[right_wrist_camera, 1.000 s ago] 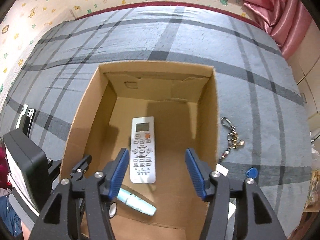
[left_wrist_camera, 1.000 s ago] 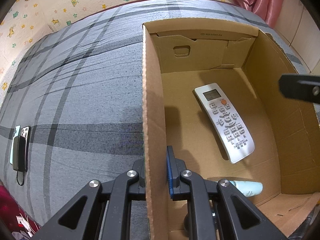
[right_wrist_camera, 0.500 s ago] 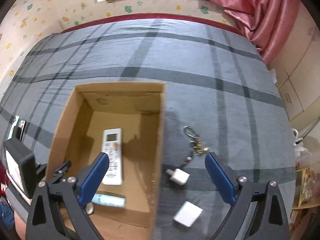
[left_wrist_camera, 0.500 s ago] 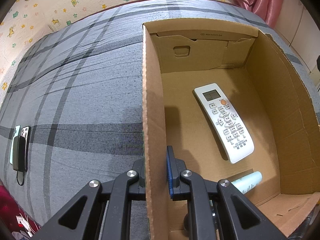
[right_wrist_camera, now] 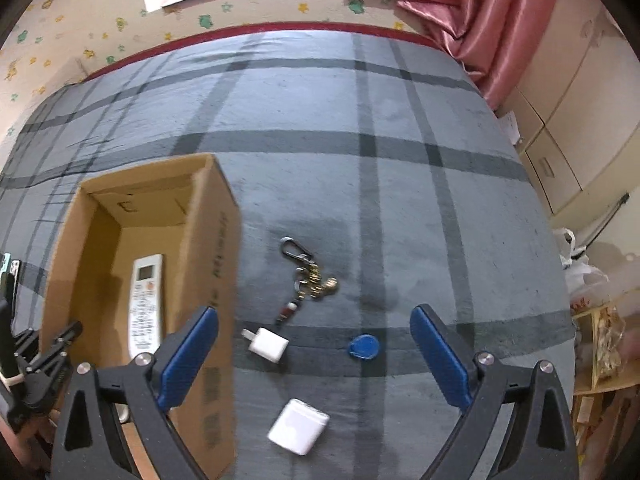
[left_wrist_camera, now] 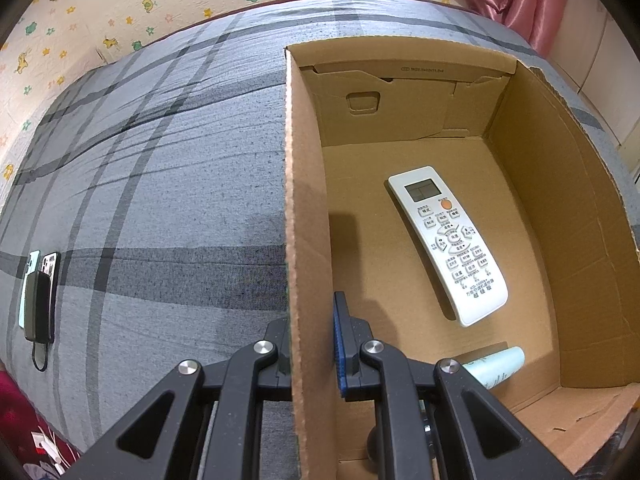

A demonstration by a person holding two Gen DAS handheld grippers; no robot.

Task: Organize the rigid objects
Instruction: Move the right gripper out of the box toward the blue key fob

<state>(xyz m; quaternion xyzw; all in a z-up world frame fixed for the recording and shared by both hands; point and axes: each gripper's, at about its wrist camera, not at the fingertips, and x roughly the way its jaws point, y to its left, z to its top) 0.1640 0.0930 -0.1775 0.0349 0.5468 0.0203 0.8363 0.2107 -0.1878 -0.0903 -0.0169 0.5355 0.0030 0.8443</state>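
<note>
A brown cardboard box (left_wrist_camera: 308, 184) (right_wrist_camera: 212, 240) stands on a grey plaid bed. My left gripper (left_wrist_camera: 312, 340) is shut on the box's left wall, one finger on each side. Inside lie a white remote control (left_wrist_camera: 448, 240) (right_wrist_camera: 145, 304) and a pale teal tube (left_wrist_camera: 496, 366). My right gripper (right_wrist_camera: 314, 350) hangs open above the bed to the right of the box. Below it lie a white charger plug (right_wrist_camera: 267, 344), a blue key fob (right_wrist_camera: 363, 347), a keychain (right_wrist_camera: 308, 276) and a white case (right_wrist_camera: 298, 426).
Two phones and a dark power bank (left_wrist_camera: 38, 292) lie at the bed's left edge. A pink curtain (right_wrist_camera: 460, 12) and cupboards (right_wrist_camera: 568, 120) stand at the right. Bags and clutter (right_wrist_camera: 600, 320) sit beside the bed on the right.
My right gripper has swung from above the box to the right, over the small items on the bed, and its jaws have spread wider. The left gripper has stayed put on the box wall.
</note>
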